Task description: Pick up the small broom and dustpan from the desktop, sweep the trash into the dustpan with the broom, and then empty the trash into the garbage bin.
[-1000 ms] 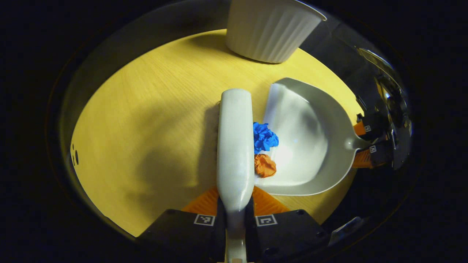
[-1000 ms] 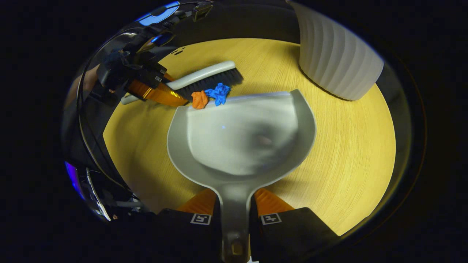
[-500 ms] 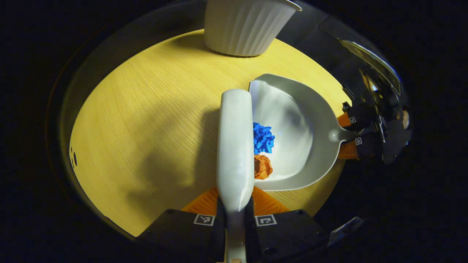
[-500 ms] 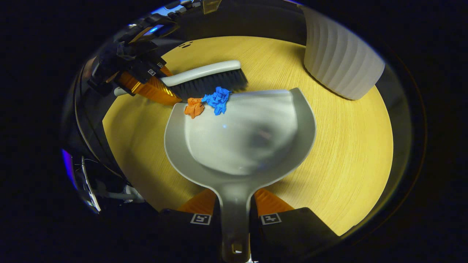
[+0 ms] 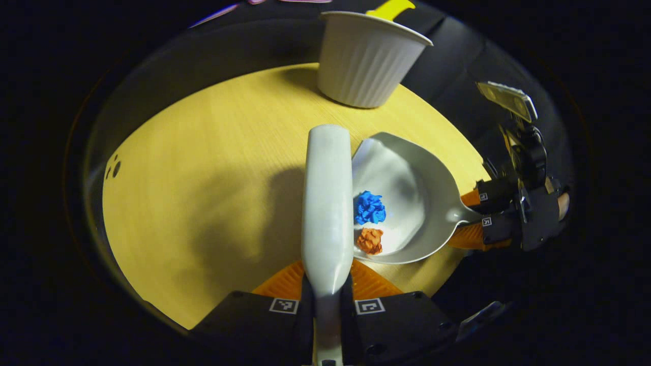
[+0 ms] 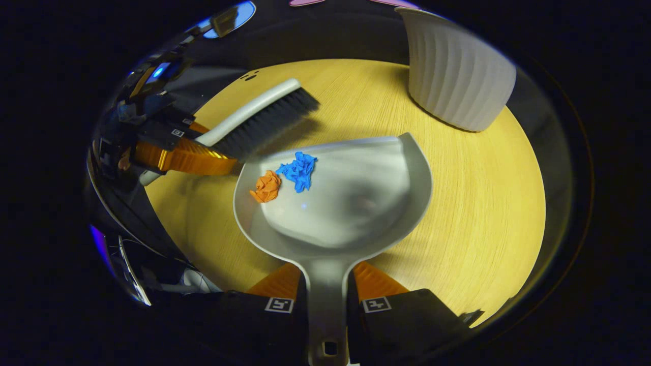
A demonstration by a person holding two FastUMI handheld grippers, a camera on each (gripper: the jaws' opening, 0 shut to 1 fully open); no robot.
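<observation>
Crumpled blue paper wad point(image 6: 298, 170) and orange paper wad point(image 6: 267, 186) inside my smooth grey plastic dustpan point(image 6: 351, 213), frame centre, right gripper point(image 6: 327, 284) clamped on its handle, left gripper point(image 5: 327, 277) clamped on my white black-bristled broom point(image 5: 327, 203), ribbed white bin point(image 6: 457, 86) upper right on pale wood-grain tabletop point(image 6: 483, 213).

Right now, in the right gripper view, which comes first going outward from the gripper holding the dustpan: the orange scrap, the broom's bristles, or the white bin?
1. Orange scrap: nearest the right gripper, lying in the dustpan, left side near the lip.
2. Broom bristles: beyond the dustpan's lip, up left.
3. White bin: farthest, at the table's far right edge.
</observation>
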